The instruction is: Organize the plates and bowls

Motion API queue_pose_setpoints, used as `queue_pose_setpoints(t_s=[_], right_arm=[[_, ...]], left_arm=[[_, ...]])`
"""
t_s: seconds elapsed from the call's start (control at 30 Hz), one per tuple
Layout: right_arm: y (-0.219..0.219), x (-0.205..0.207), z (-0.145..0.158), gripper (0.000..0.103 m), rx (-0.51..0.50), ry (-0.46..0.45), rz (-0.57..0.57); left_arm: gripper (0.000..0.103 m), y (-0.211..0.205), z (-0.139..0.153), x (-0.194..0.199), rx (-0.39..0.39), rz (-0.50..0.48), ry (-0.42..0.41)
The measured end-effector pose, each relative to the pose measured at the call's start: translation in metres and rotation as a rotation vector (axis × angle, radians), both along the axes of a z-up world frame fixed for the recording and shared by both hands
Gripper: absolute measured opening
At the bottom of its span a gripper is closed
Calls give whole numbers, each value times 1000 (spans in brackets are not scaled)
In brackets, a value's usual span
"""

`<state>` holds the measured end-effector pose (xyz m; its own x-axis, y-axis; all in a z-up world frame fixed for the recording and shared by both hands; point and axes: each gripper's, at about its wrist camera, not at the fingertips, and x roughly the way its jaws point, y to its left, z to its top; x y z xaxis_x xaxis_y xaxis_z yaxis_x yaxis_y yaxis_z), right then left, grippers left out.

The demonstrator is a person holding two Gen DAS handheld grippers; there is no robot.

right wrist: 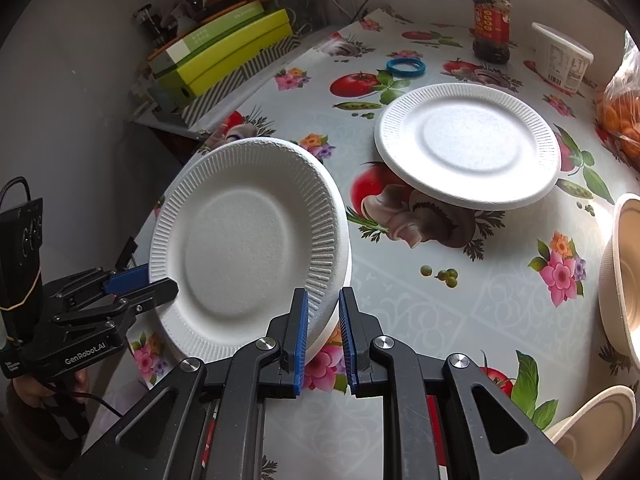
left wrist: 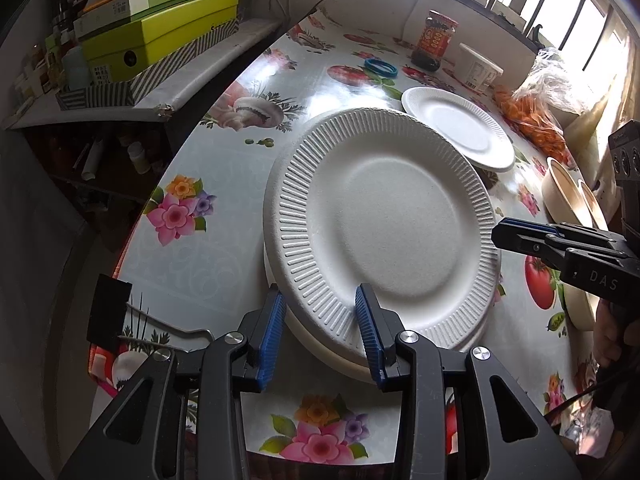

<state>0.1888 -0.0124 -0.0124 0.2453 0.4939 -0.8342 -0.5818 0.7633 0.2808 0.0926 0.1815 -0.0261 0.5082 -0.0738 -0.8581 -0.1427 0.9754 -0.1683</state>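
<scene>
A table point(right wrist: 440, 288) under a glossy cloth printed with tomatoes, mushrooms and flowers stands by a window, with green boxes point(right wrist: 224, 56) stacked on a shelf beside it. Near the table's edge the top plate point(left wrist: 380, 216) of a small stack is tilted up off the plate below. The left gripper point(left wrist: 320, 336) has its blue pads either side of the stack's near rim; whether they press it I cannot tell. The right gripper point(right wrist: 324, 336) is clenched on the tilted plate's rim. A second plate point(right wrist: 468, 144) lies flat farther in (well apart), with pale bowls point(right wrist: 624, 276) at the right.
</scene>
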Motion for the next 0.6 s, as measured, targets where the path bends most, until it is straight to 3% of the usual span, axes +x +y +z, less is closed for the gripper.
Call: queue_pose_setpoints(t_s=[0.6], right_arm=[[-1, -3, 4, 16, -1, -13, 0]], left_arm=[[44, -6, 2, -2, 20, -29, 17]])
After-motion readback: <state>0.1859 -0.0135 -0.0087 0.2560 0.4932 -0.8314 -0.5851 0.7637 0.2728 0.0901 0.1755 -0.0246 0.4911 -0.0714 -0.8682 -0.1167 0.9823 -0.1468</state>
